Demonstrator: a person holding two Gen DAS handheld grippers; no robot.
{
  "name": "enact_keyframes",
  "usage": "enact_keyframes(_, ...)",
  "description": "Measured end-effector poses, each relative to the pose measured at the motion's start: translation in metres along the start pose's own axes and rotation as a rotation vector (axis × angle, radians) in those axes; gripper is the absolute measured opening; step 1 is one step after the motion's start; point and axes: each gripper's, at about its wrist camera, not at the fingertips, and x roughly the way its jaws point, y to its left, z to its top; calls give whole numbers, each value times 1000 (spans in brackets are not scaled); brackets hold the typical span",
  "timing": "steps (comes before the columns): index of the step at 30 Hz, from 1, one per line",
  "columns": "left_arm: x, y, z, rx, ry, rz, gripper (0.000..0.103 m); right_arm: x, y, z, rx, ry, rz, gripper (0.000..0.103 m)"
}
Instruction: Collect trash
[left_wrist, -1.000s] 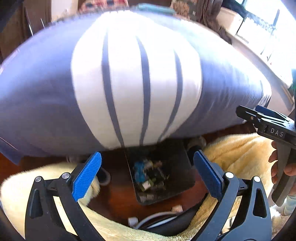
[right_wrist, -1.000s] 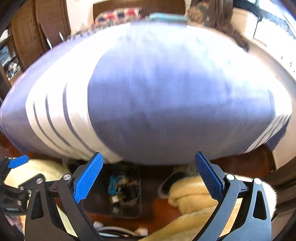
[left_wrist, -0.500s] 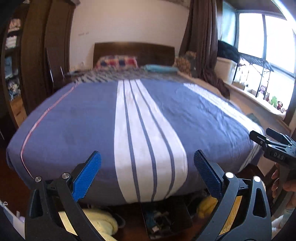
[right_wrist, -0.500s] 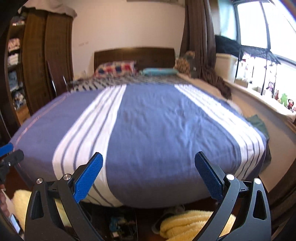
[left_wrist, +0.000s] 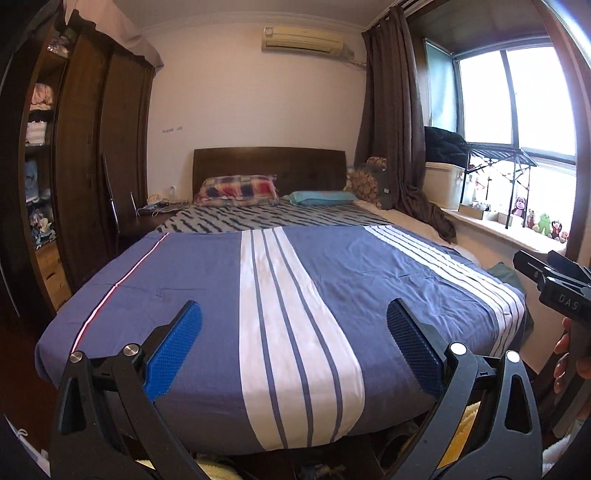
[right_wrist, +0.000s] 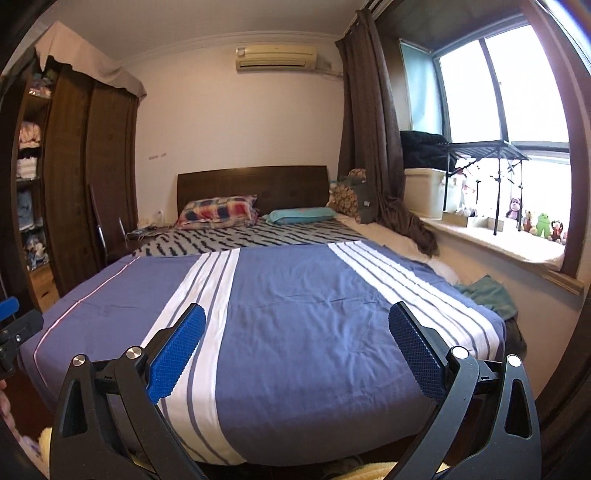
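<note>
Both wrist views look level across a wide bed (left_wrist: 332, 280) (right_wrist: 317, 295) covered in a blue quilt with white stripes. My left gripper (left_wrist: 293, 350) is open above the foot of the bed, nothing between its blue pads. My right gripper (right_wrist: 297, 350) is also open and holds nothing; in the left wrist view its black body (left_wrist: 557, 291) shows at the right edge, held by a hand (left_wrist: 572, 354). No piece of trash is visible on the quilt. A green cloth (right_wrist: 487, 295) lies at the bed's right edge.
Pillows (left_wrist: 238, 190) and a dark headboard (left_wrist: 269, 162) are at the far end. A tall wooden wardrobe (left_wrist: 85, 158) stands left, a window sill with small toys (right_wrist: 535, 223) and a curtain (right_wrist: 373, 140) right. Yellow fleece (left_wrist: 463, 432) shows on the floor under the bed's foot.
Both grippers have risen and tilted up from the floor under the bed's foot, where a dark tray of small items lay, to a level view over the bed. Both stayed open.
</note>
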Motion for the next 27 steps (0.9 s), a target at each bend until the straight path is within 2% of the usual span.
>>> enact_keyframes(27, -6, 9, 2, -26, -10, -2, 95, -5, 13, -1, 8, 14, 46, 100)
